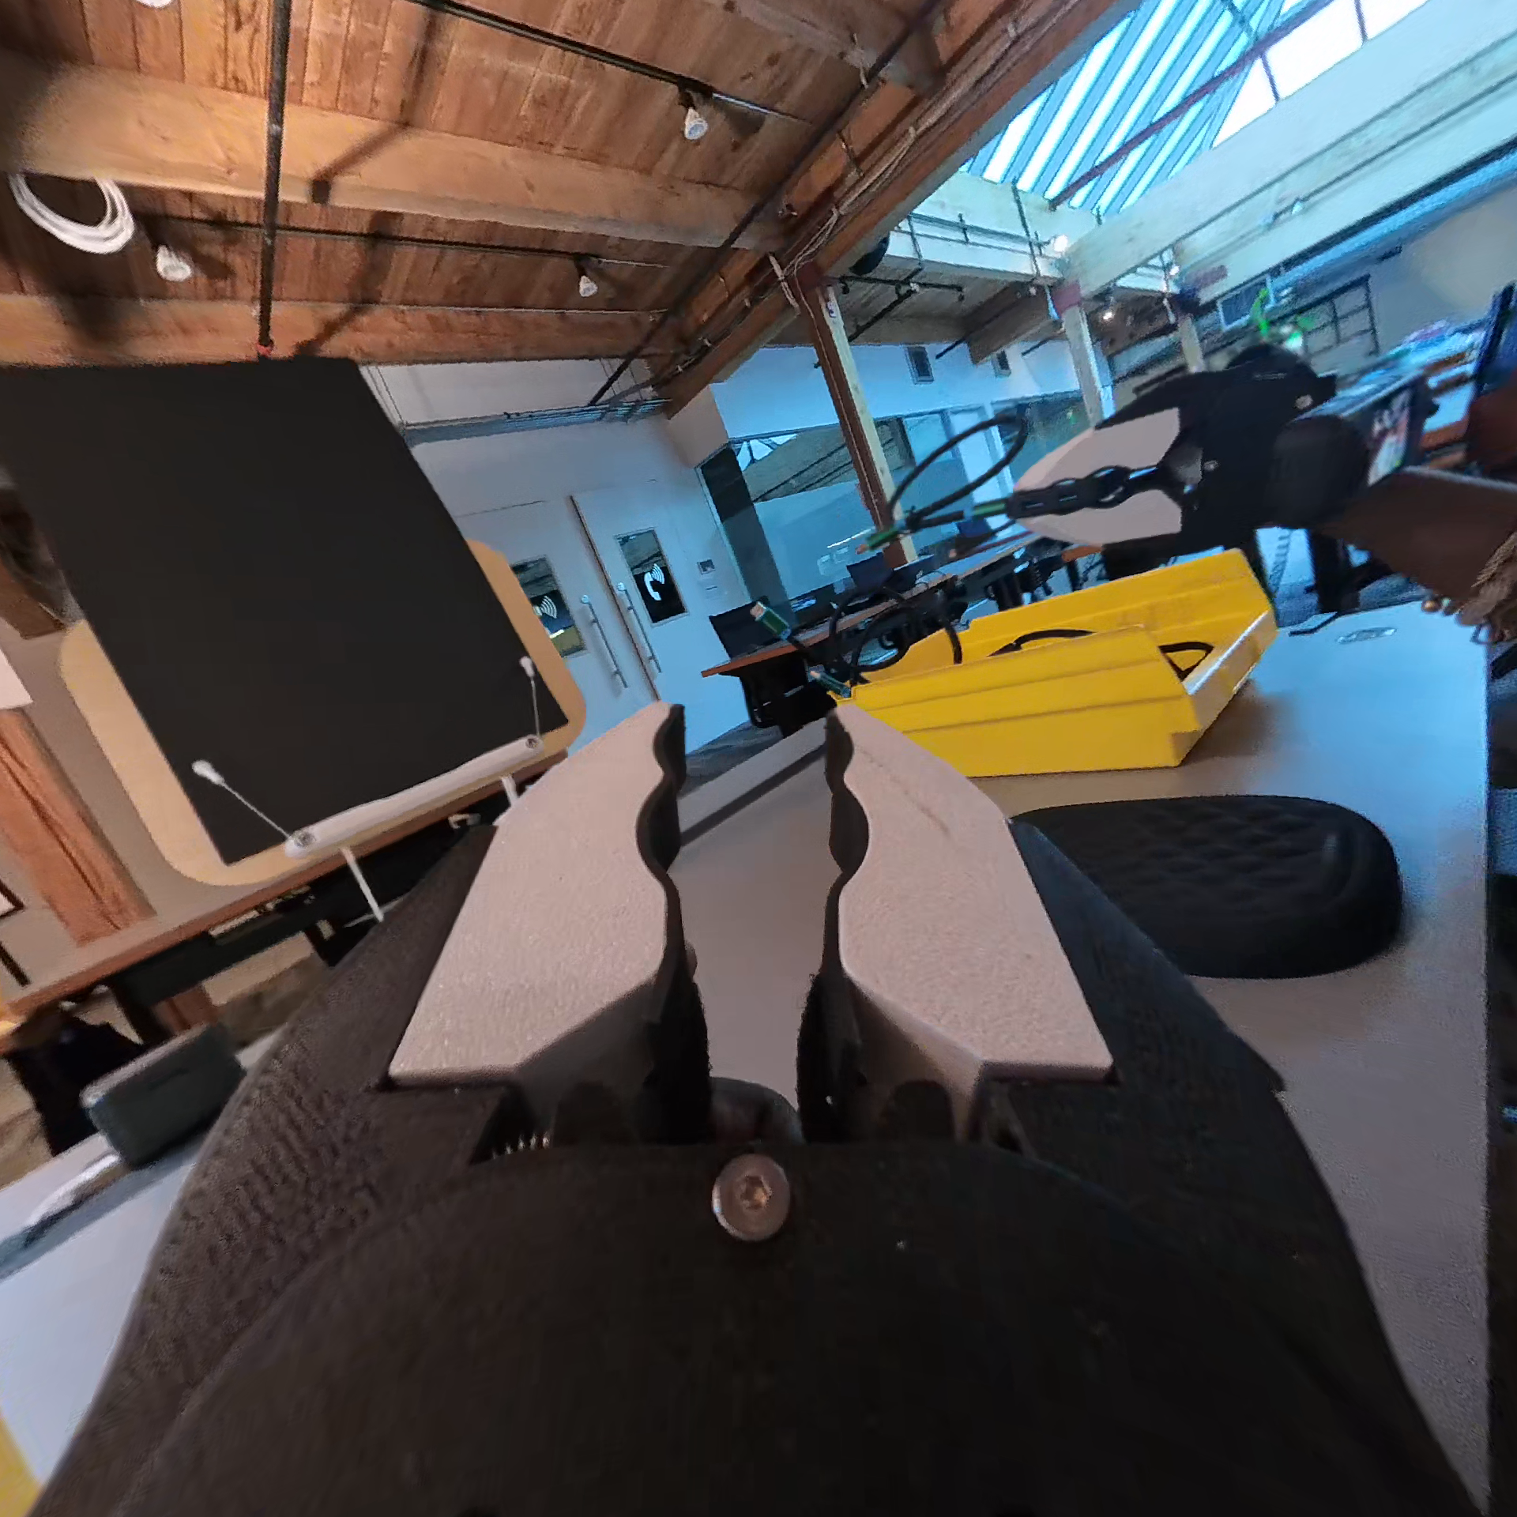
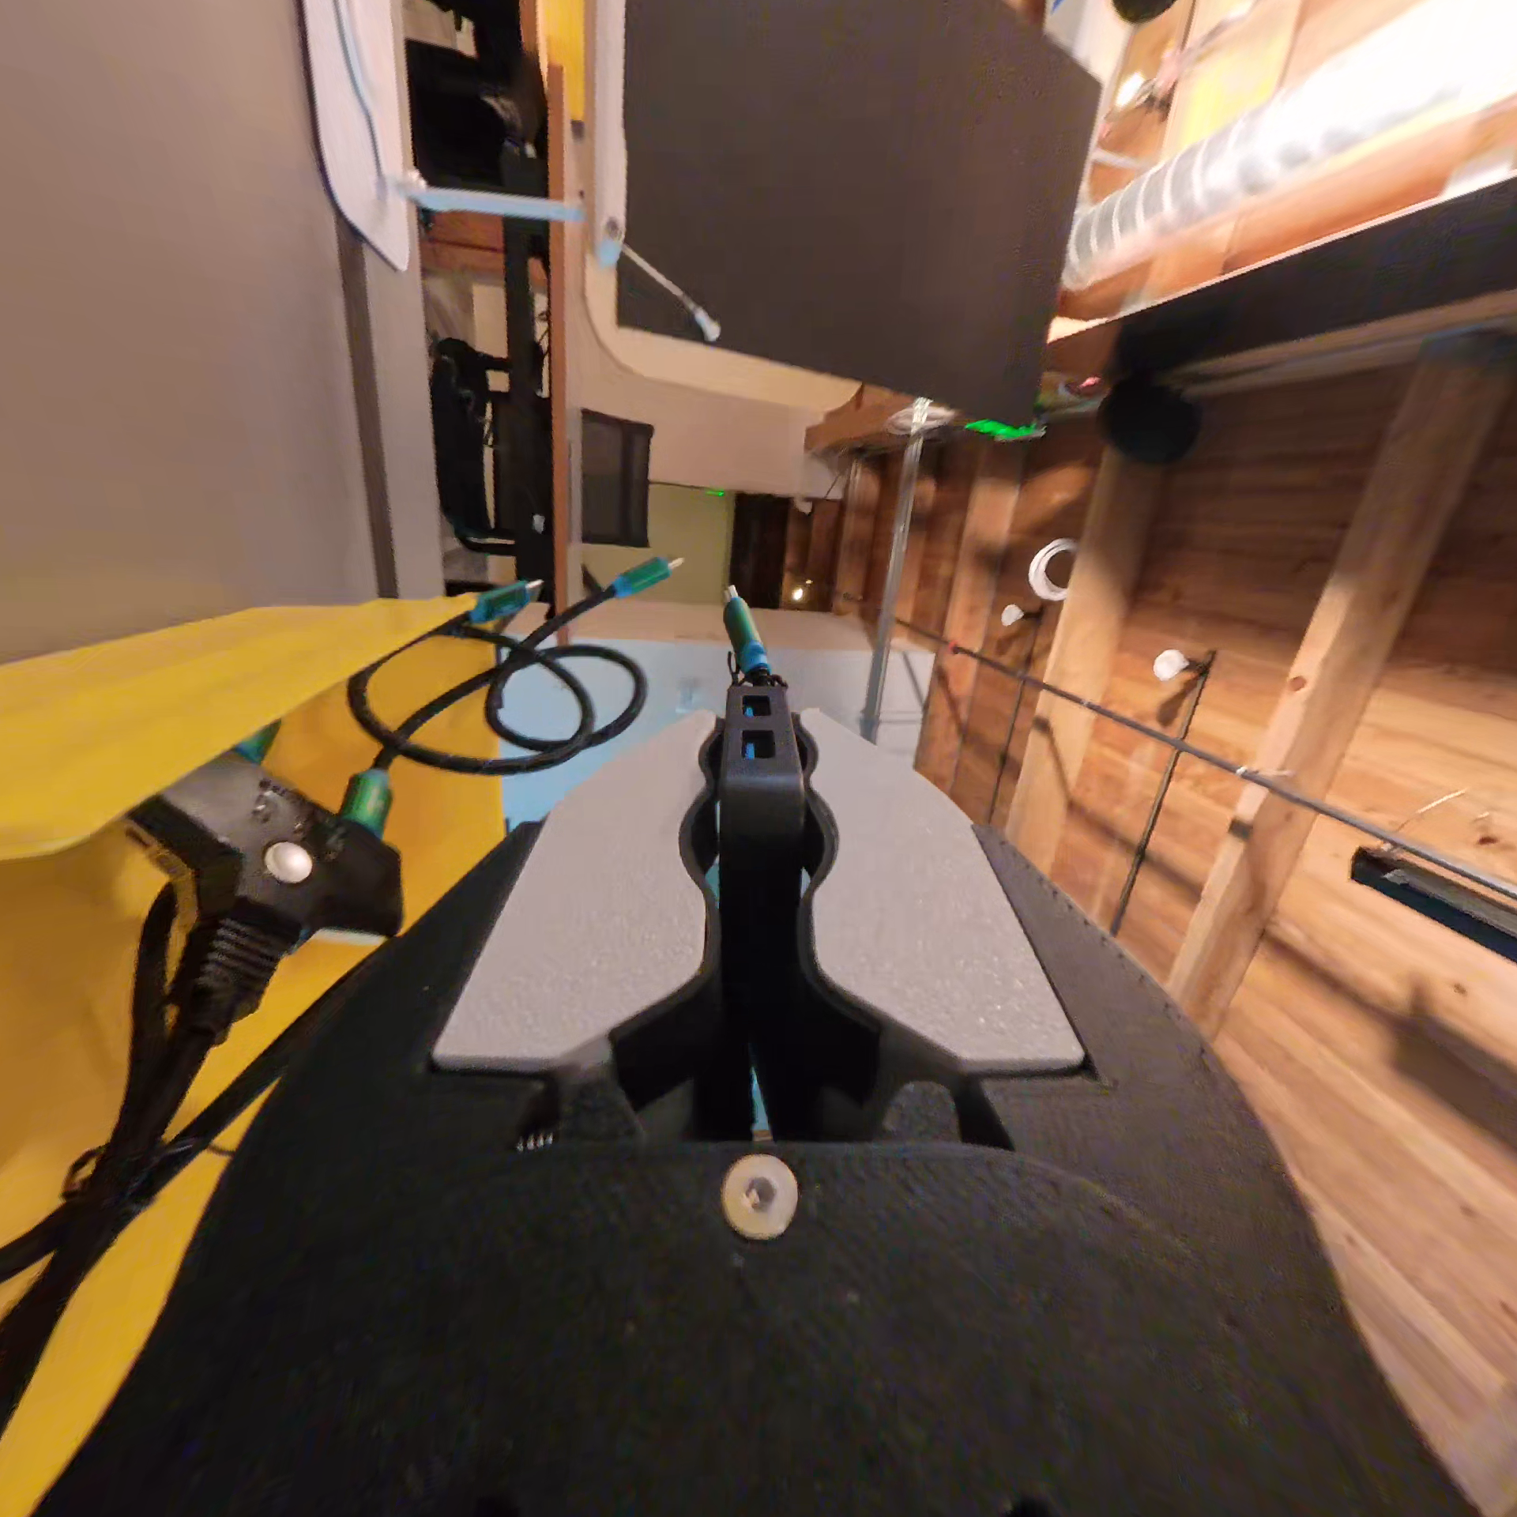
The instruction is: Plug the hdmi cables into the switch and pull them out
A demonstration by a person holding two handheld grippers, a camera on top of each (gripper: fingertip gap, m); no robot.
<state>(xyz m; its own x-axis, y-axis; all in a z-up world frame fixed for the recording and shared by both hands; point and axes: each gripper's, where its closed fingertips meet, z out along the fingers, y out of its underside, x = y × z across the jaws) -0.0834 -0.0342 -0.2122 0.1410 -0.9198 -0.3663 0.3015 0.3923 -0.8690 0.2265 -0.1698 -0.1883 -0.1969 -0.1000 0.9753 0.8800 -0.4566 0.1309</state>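
The left tongs (image 1: 753,731) stand open above the grey worktop (image 1: 1354,1026), with nothing between the two grey fingers (image 1: 566,903), and a clear gap shows the worktop between them. Just to the right of them a black padded wrist rest (image 1: 1231,886) lies on the worktop. Farther back stands a yellow bin (image 1: 1059,698), tilted in this view, and black cables (image 1: 895,624) with green plugs rise out of its near end. In the left wrist view the right tongs (image 1: 1034,505) are held in the air above the bin, closed on a black piece with a thin cable hanging forward from it. The right wrist view is turned on its side. There the right tongs (image 2: 757,722) grip the HDMI switch (image 2: 759,788), a narrow black box with two rectangular ports visible on its front end. A green HDMI plug (image 2: 745,636) stands out just beyond the switch; whether it sits in a port I cannot tell. At the left, inside the yellow bin (image 2: 164,722), lie a second black adapter (image 2: 279,870) with a green plug in it and a looped HDMI cable (image 2: 566,698) whose two free green plugs point away.
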